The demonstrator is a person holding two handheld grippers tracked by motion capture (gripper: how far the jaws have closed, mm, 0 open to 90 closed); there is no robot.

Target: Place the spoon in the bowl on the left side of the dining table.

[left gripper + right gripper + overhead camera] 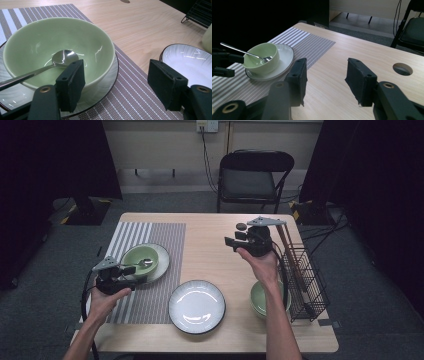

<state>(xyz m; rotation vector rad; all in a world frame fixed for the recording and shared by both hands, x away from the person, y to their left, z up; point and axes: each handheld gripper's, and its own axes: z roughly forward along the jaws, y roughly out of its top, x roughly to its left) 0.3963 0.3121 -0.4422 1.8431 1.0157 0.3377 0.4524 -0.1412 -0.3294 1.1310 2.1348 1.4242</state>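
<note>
Left tool [116,83] wide open beside pale green ceramic bowl [58,50]; thin steel spoon [37,68] inside looks light, slick — pinch mid-handle over the bowl's rim.

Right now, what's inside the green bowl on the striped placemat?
A metal spoon lies in the green bowl, its handle leaning out over the rim. The bowl sits on a white plate; the plate's middle is covered.
</note>
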